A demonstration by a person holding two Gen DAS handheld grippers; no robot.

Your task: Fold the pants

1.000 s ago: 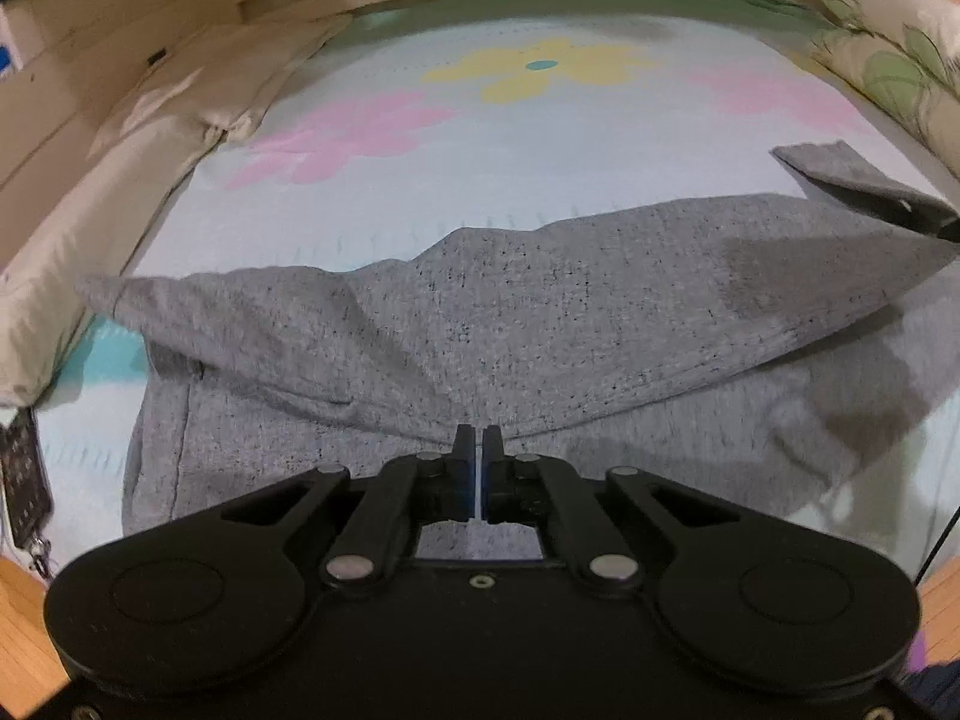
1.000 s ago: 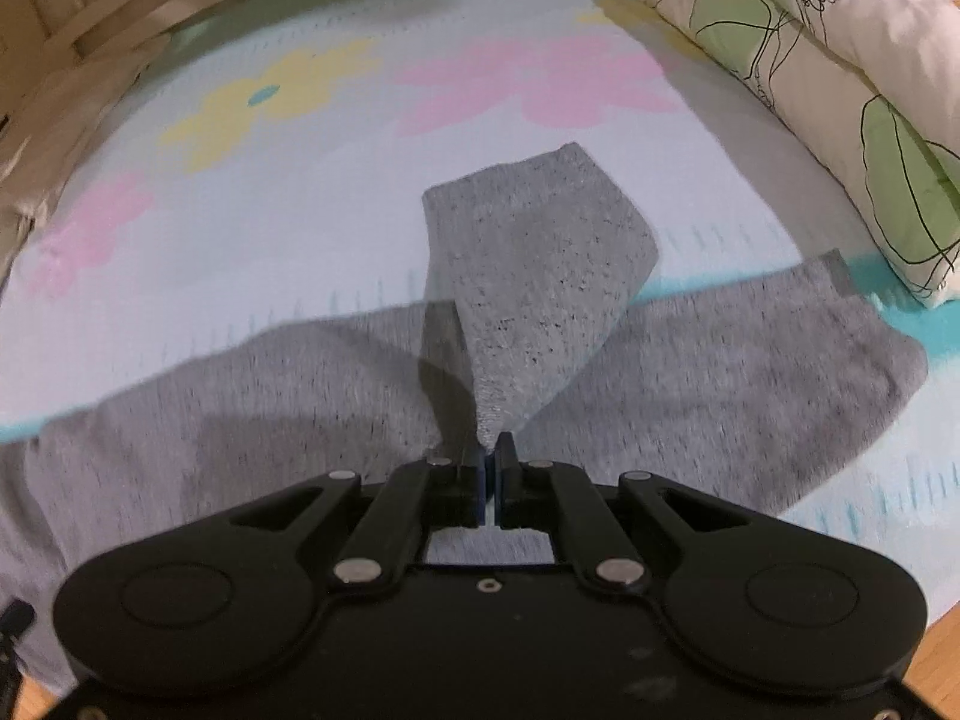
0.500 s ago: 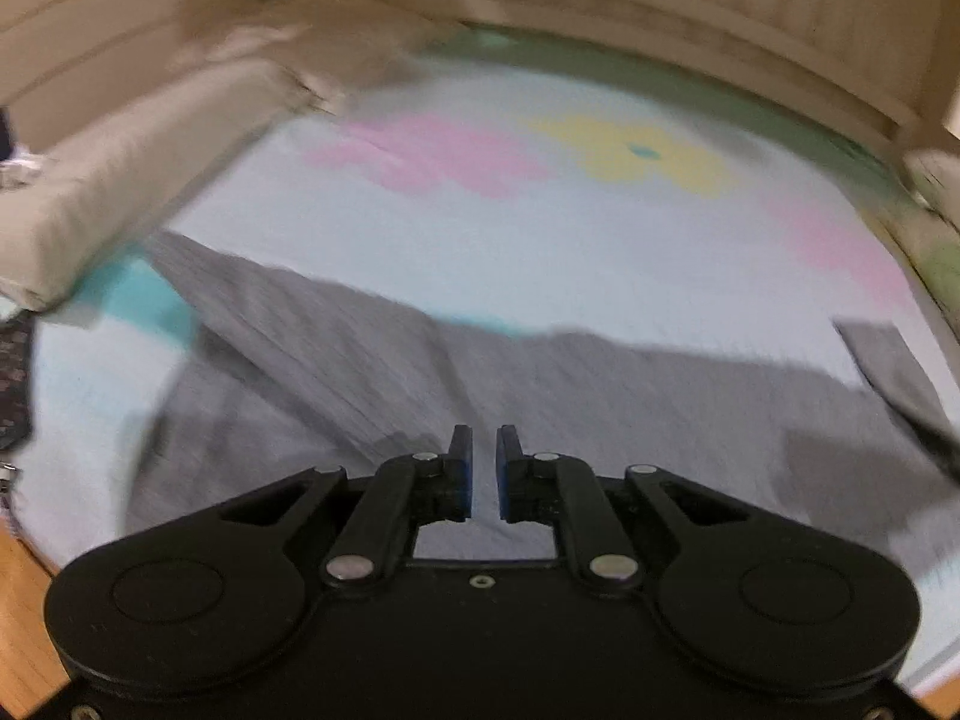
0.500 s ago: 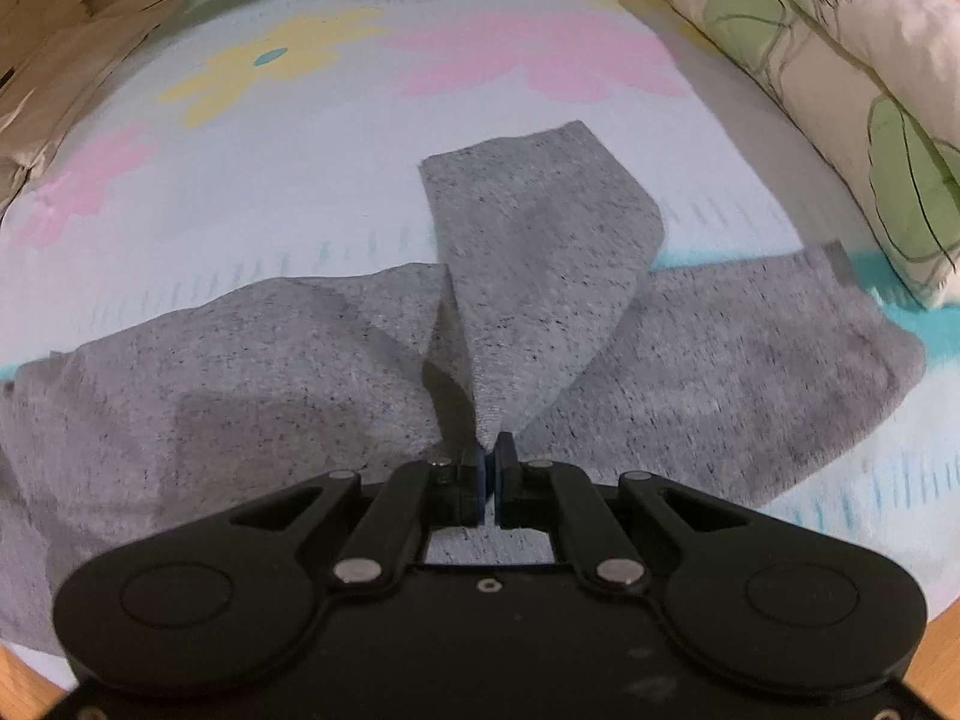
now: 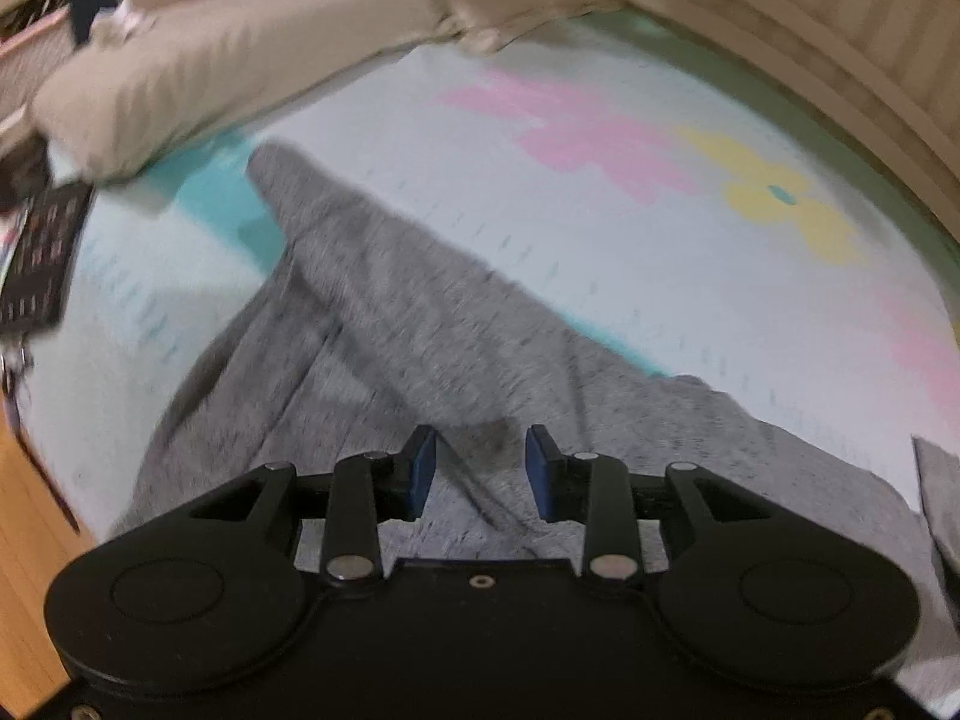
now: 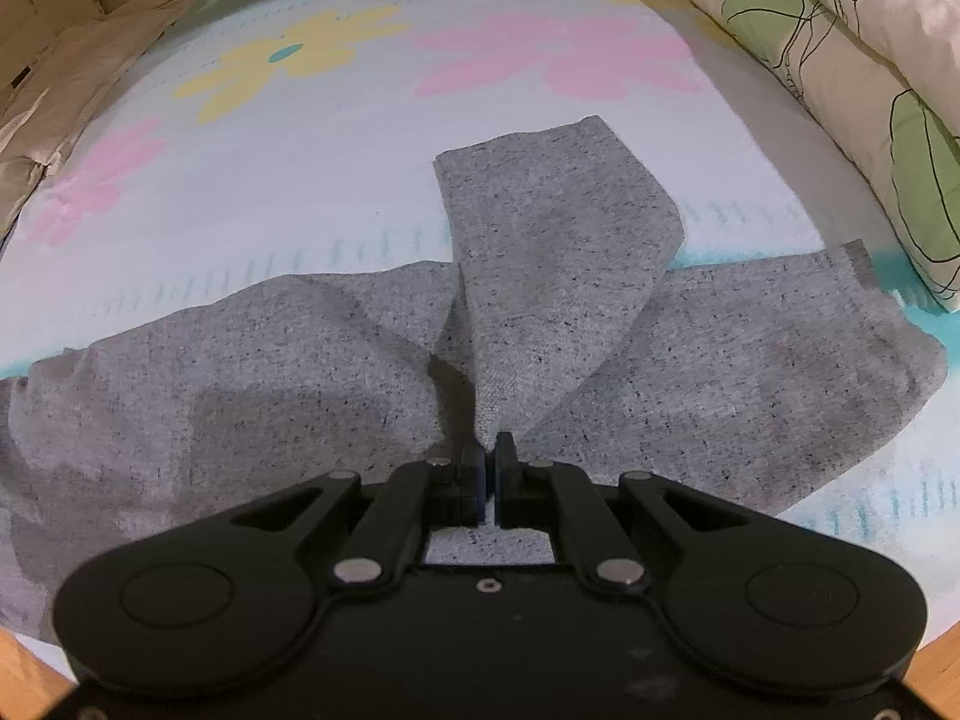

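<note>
Grey speckled pants (image 6: 240, 372) lie spread across a flowered bed sheet (image 6: 252, 180). My right gripper (image 6: 489, 468) is shut on a pinched edge of the pants, and a lifted leg end (image 6: 552, 222) fans out ahead of it. In the left wrist view the pants (image 5: 408, 324) run away to the upper left in a long fold. My left gripper (image 5: 479, 468) is open and empty, just above the cloth, with its jaws a hand's width apart. That view is blurred.
Floral pillows (image 6: 870, 60) line the right side of the bed. A beige pillow (image 5: 198, 72) lies along the left side. A dark patterned item (image 5: 42, 258) hangs at the left bed edge. Wooden floor (image 5: 24, 540) shows at the near corners.
My left gripper has let go of the pants, opened, and swung to the left. The right gripper stays shut on the cloth and has moved slightly, the leg end still lifted.
</note>
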